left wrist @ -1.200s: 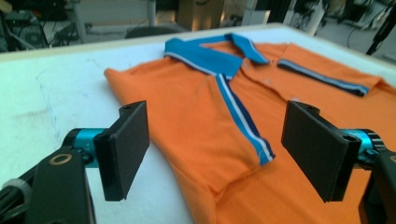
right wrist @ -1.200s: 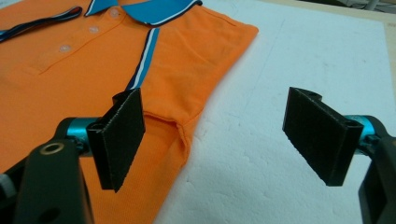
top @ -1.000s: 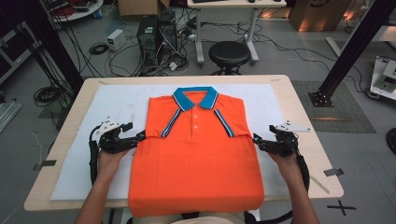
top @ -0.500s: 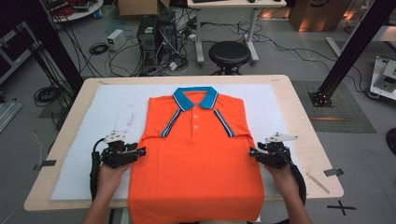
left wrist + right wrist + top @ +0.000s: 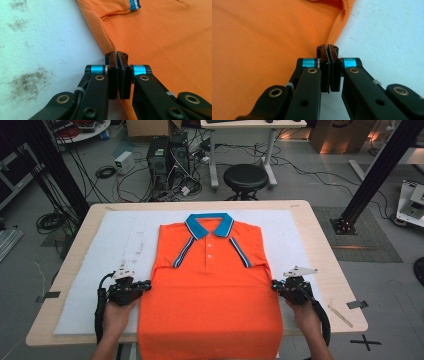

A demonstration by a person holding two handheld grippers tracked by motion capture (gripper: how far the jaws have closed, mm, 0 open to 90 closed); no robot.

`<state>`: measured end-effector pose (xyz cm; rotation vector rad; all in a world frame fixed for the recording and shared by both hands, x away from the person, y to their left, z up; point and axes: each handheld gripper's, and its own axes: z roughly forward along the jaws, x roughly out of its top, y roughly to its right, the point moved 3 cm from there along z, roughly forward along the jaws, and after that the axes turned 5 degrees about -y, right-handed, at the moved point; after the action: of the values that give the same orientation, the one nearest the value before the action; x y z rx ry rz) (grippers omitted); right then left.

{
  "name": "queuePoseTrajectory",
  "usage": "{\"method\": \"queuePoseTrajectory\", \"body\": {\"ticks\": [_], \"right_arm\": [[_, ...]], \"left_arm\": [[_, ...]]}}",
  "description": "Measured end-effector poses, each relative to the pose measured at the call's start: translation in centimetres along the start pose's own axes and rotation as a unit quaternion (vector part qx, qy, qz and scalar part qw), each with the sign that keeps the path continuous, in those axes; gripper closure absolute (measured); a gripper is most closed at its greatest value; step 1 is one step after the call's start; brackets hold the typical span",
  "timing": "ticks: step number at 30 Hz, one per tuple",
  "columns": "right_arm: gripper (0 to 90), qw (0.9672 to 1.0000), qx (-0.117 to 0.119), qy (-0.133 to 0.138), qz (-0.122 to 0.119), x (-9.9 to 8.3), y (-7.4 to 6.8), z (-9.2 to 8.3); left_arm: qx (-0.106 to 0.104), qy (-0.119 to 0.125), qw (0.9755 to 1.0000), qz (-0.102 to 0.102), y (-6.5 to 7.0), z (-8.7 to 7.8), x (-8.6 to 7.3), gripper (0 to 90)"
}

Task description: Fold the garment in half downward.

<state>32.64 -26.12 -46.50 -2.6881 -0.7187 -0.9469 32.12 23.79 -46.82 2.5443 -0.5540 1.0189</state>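
Left gripper (image 5: 145,285) and right gripper (image 5: 276,285) sit nearest the person, one at each side seam of the shirt (image 5: 210,290). In both gripper views the jaws have just been closing and now stand pressed together right at the shirt's edge. Each seems to pinch the side hem, though the cloth between the pads is hard to see: left (image 5: 117,58), right (image 5: 327,50).

Risks, as a guess: the pinch may hold only the top layer or just a sliver of hem, so the cloth could slip out on a lift. If the two hands rise unevenly, the shirt could skew or wrinkle. The lower hem hangs over the near table (image 5: 320,225) edge and could drag.

The shirt lies flat, front up, on the white mat (image 5: 115,230). Its long axis runs near to far: hem toward the person, blue collar (image 5: 209,224) pointing away toward the far edge. Sleeves look folded in. Beyond the table stands a stool (image 5: 245,176).
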Motion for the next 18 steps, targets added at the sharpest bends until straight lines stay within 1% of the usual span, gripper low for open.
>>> {"method": "queuePoseTrajectory", "body": {"ticks": [3, 5, 7, 9, 10, 11, 12, 13, 14, 15, 18], "right_arm": [[90.0, 1.0, 0.002, 0.008, 0.003, -0.3, 0.3, -0.8], [90.0, 0.9999, 0.005, 0.011, 0.003, -0.6, 0.1, -1.2], [90.0, 0.9999, 0.006, 0.015, 0.006, -1.1, 0.0, -1.6], [89.9, 0.9995, 0.005, 0.028, 0.011, -1.5, -0.2, -2.0], [88.5, 0.9992, 0.005, 0.038, 0.015, -1.6, -0.4, -2.2], [81.2, 0.9987, 0.005, 0.046, 0.02, -1.8, -0.5, -2.5], [69.9, 0.9981, -0.002, 0.057, 0.024, -2.0, -0.7, -2.8], [67.2, 0.9973, -0.002, 0.066, 0.032, -2.3, -0.9, -3.3], [63.7, 0.997, -0.001, 0.069, 0.033, -2.5, -1.1, -3.5], [59.7, 0.9967, -0.005, 0.072, 0.037, -2.9, -1.2, -3.8], [57.7, 0.9975, -0.004, 0.06, 0.037, -4.1, -1.8, -4.2]], "left_arm": [[-0.005, 0.005, 1.0, -0.002, 0.0, -0.5, -0.2, 87.6], [-0.008, 0.005, 0.9999, -0.006, 0.1, -0.8, -0.5, 87.6], [-0.011, 0.006, 0.9999, -0.005, 0.2, -1.1, -0.9, 87.6], [-0.015, 0.012, 0.9998, -0.01, 0.4, -1.4, -1.2, 87.5], [-0.016, 0.016, 0.9997, -0.008, 0.6, -1.6, -1.4, 86.9], [-0.011, 0.024, 0.9996, -0.012, 0.7, -1.8, -1.6, 82.4], [-0.013, 0.027, 0.9992, -0.027, 0.7, -2.1, -1.9, 66.9], [-0.018, 0.031, 0.999, -0.028, 0.8, -2.3, -2.2, 60.1], [-0.015, 0.038, 0.9987, -0.03, 1.0, -2.6, -2.4, 57.7], [-0.018, 0.042, 0.9985, -0.032, 1.2, -2.9, -2.7, 53.8], [-0.027, 0.044, 0.9983, -0.025, 2.0, -3.5, -3.5, 54.0]]}}
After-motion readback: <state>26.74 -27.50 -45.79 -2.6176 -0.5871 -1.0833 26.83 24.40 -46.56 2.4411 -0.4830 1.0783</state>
